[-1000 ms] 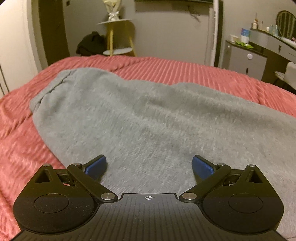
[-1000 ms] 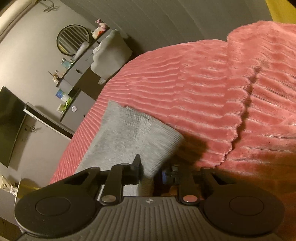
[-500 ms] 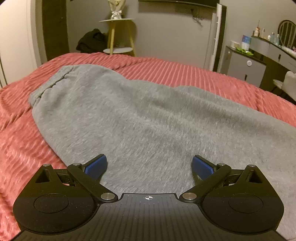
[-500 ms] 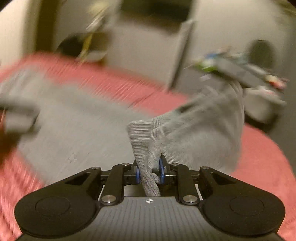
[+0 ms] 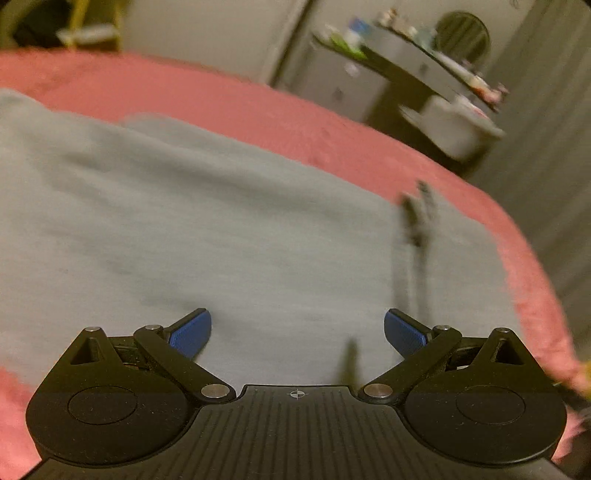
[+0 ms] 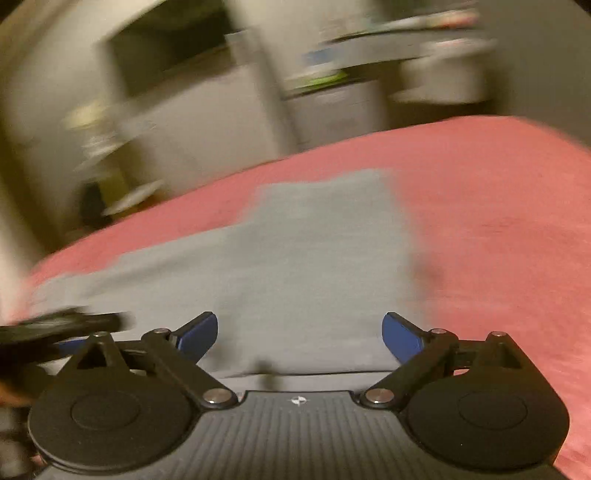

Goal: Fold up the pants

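Observation:
The grey pants [image 5: 221, 229] lie flat on the pink ribbed bedspread [image 5: 332, 136]. In the right wrist view the pants [image 6: 314, 266] show as a folded stack, with a narrower layer reaching away on top. My left gripper [image 5: 297, 332] is open and empty just above the grey cloth. My right gripper [image 6: 299, 334] is open and empty over the near edge of the pants. A dark blurred shape that looks like the other gripper [image 6: 62, 325] shows at the left edge of the right wrist view. Both views are motion-blurred.
A grey dresser [image 5: 369, 81] with small items and a round mirror [image 5: 461, 33] stands beyond the bed. A pale stool [image 5: 454, 125] sits beside it. The bed's right edge [image 5: 535, 280] curves down close to my left gripper.
My right gripper has let go of the pant cuff and opened; the leg now lies folded over the pants. My left gripper stayed open and swung right toward the dresser side.

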The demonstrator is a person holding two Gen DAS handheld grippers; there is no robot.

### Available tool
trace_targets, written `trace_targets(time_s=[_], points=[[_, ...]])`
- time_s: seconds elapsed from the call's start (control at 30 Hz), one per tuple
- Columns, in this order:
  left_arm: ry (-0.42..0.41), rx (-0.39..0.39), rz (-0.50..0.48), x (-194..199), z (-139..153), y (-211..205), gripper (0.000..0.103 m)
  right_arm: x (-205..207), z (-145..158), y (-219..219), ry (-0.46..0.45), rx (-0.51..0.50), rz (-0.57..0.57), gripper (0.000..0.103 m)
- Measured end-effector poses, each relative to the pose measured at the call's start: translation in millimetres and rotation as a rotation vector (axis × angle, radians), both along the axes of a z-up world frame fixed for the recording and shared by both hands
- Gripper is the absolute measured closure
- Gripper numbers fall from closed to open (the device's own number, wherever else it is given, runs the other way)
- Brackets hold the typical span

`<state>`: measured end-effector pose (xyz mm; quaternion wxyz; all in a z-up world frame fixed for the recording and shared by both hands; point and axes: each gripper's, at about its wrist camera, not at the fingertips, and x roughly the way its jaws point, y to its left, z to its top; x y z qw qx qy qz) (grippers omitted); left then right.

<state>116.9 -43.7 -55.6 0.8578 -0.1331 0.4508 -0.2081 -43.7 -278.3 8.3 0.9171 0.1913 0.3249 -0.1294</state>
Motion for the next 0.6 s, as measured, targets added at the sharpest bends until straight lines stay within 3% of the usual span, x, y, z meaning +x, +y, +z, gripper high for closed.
trace_targets(time_s=[0.03, 0.1, 0.2, 0.3, 0.37, 0.4, 0.5, 0.6], points=[[0.028, -0.014, -0.032, 7.2, 0.2, -14.0, 0.001, -4.4, -5.1, -3.5, 0.030, -0.004, -0.073, 0.007], [0.055, -0.021, -0.103, 20.4, 0.5, -40.2, 0.002, -11.0, -16.8, -19.4, 0.040, 0.123, -0.151, 0.007], [0.096, 0.008, -0.162, 44.2, -5.4, -72.6, 0.024, -21.7, -32.1, -42.8, 0.001, 0.295, -0.201, 0.007], [0.156, -0.031, -0.154, 62.2, -13.3, -86.5, 0.024, -27.1, -45.9, -52.5, -0.027, 0.419, -0.242, 0.007], [0.187, -0.071, -0.158, 70.8, -12.8, -90.5, 0.027, -28.8, -52.3, -58.5, -0.033, 0.461, -0.258, 0.007], [0.190, -0.079, -0.160, 72.8, -10.0, -93.4, 0.038, -27.9, -55.6, -59.8, -0.036, 0.477, -0.258, 0.007], [0.217, -0.123, -0.198, 76.0, -13.3, -101.0, 0.048, -26.8, -57.9, -60.7, -0.041, 0.494, -0.247, 0.007], [0.237, -0.141, -0.176, 73.9, -18.1, -101.0, 0.068, -26.3, -58.3, -62.5, -0.043, 0.507, -0.243, 0.007]])
